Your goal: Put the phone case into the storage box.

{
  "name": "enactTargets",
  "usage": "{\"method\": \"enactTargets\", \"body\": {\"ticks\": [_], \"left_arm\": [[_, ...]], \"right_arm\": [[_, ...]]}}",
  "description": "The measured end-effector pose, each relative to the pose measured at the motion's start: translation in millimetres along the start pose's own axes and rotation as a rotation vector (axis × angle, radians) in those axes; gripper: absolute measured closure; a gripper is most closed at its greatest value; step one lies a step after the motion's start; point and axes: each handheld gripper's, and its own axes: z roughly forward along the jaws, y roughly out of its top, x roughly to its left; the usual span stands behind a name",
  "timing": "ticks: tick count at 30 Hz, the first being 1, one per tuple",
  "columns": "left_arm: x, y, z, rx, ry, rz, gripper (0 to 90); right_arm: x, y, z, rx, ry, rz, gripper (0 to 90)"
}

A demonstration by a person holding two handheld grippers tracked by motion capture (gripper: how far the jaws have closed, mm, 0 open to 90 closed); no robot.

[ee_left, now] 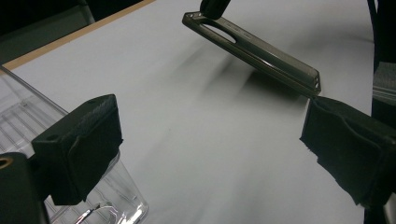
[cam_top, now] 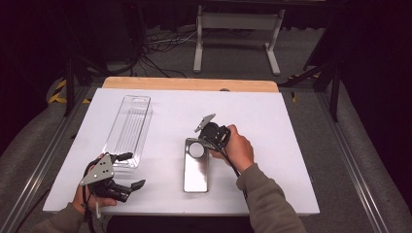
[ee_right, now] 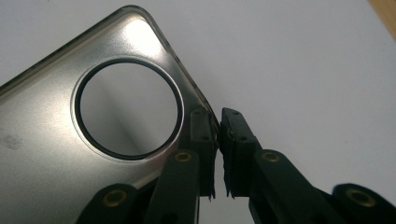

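From above, my right hand-held gripper [cam_top: 208, 141] sits near the middle of the white bench [cam_top: 272, 145], its jaws pinching the far end of a silvery phone case [cam_top: 196, 166] that has a round camera hole near that end. The case lies lengthwise, its near end toward me. My left hand-held gripper [cam_top: 127, 171] rests at the near left corner of the bench with its jaws spread and nothing between them. Just beyond it lies a clear plastic tray [cam_top: 128, 128], long and ribbed, running away from me on the left side of the bench. I can read no brand or writing on any of these from here.

Along my left hand-held gripper [ee_left: 210, 140], the two black pads stand wide apart over bare bench [ee_left: 196, 154]. The phone case [ee_left: 254, 50] is tilted, its far end lifted and its low corner near the right pad. The clear tray [ee_left: 28, 121] lies beside the left pad.

Along my right hand-held gripper [ee_right: 219, 140], the jaws are pressed nearly together on the thin edge of the phone case [ee_right: 42, 135], just beside the black-rimmed round hole. The metal-coloured surface shows no legible label; a faint mark at its left is too blurred to read.
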Motion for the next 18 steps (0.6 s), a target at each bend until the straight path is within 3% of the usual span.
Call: {"method": "enactTargets", "body": {"ticks": [8, 15, 18], "left_arm": [[0.6, 1.4, -1.7, -0.011, 0.001, -0.01, 5.9], [3.6, 5.8, -3.5, -0.035, 0.015, -0.02, 6.6], [6.0, 10.3, -3.4, -0.05, 0.018, -0.03, 7.2]], "right_arm": [[6.5, -4.5, -17.5, -0.118, -0.083, 0.012, 84.4], [11.0, -8.0, -26.9, -0.174, -0.137, 0.004, 84.5], [15.0, -10.4, -33.9, -0.223, -0.174, 0.002, 84.5]]}}
